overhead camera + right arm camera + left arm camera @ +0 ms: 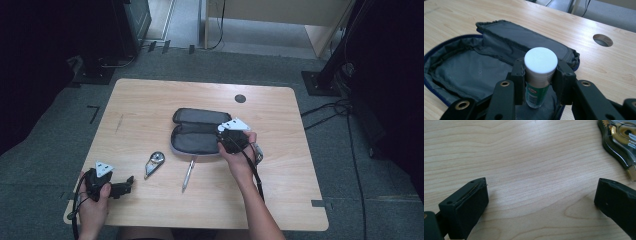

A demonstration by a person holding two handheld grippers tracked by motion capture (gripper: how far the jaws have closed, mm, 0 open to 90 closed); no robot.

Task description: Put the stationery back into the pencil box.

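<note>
Over the open grey pencil case (474, 72) at mid-bench, right claw (540, 75) clamped on an upright glue stick (539, 75), white cap up, base just inside the case. Near the front-left corner, left claw (541, 202) spread wide, holding nothing, beside a correction tape dispenser (621, 142); pen (188, 174) toward the front edge.

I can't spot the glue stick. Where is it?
In the right gripper view, the glue stick sits clamped between the right gripper's jaws, over the open pencil case.
</note>
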